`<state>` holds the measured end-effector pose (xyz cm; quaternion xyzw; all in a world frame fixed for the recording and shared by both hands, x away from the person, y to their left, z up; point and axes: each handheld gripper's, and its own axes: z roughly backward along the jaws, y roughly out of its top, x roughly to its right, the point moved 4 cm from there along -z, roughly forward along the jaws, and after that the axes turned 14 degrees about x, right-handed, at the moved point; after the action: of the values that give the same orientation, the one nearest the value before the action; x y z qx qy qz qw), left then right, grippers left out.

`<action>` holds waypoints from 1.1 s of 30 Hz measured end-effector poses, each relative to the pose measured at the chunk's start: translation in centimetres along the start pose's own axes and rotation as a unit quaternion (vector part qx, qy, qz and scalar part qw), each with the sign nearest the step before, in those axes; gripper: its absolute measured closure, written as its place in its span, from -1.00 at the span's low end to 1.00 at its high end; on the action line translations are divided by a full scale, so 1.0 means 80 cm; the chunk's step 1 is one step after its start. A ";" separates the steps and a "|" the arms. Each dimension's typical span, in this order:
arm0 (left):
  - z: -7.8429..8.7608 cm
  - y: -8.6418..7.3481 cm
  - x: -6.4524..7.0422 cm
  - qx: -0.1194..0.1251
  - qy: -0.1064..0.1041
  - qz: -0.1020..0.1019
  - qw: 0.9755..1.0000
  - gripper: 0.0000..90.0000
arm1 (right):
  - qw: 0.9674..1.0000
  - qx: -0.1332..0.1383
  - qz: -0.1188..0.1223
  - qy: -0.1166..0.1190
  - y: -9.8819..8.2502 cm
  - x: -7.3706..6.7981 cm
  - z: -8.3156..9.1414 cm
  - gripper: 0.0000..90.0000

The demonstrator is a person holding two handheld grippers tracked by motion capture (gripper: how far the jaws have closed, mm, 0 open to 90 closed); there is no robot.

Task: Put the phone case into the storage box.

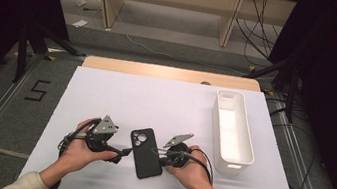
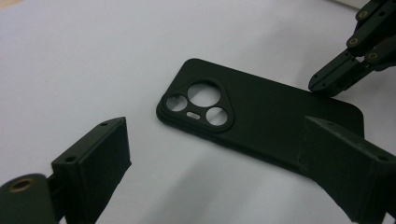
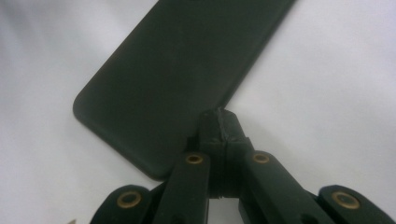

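Left to right across the white worktop (image 1: 105, 95): your left gripper (image 1: 114, 156), the black phone case (image 1: 145, 153), your right gripper (image 1: 162, 160), then the white bin (image 1: 233, 132) standing well apart at the right edge.

Left gripper — fingers (image 2: 93, 161) spread wide, holding nothing; in the left gripper view the case lies just ahead of them, its near long edge passing in front of one finger. Whether that finger touches it cannot be told.

Phone case — flat on the worktop between both hands, back up, camera cutout at the far end; its long axis runs away from you, leaning slightly left.

Right gripper — fingers drawn together, their tip at the case's long right edge near the lower corner; it looks like contact rather than a pinch.

Both hands sit about equally near, flanking the long sides.
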<state>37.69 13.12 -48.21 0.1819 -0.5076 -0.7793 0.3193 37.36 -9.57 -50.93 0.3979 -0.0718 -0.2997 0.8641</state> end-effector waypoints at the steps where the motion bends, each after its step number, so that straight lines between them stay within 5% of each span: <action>1: -0.001 -0.001 0.000 -0.004 -0.002 -0.001 1.000 -0.81 | 1.000 0.001 0.002 0.001 0.000 -0.002 -0.001 1.00; 8: -0.002 -0.004 0.001 -0.016 -0.004 -0.002 1.000 -0.80 | 0.999 0.010 -0.007 0.031 0.001 -0.017 -0.007 1.00; 24: -0.004 -0.008 -0.003 -0.035 0.002 0.015 0.999 -0.77 | 0.994 0.058 0.023 0.086 0.015 -0.069 -0.044 1.00; 33: -0.003 -0.008 -0.004 -0.039 0.003 0.015 0.999 -0.83 | 0.992 0.084 0.030 0.093 0.019 -0.069 -0.047 1.00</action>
<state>37.85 13.35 -48.92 0.1637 -0.4786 -0.7930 0.3396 34.98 -3.22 -51.75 0.4933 -0.0277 -0.2282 0.8390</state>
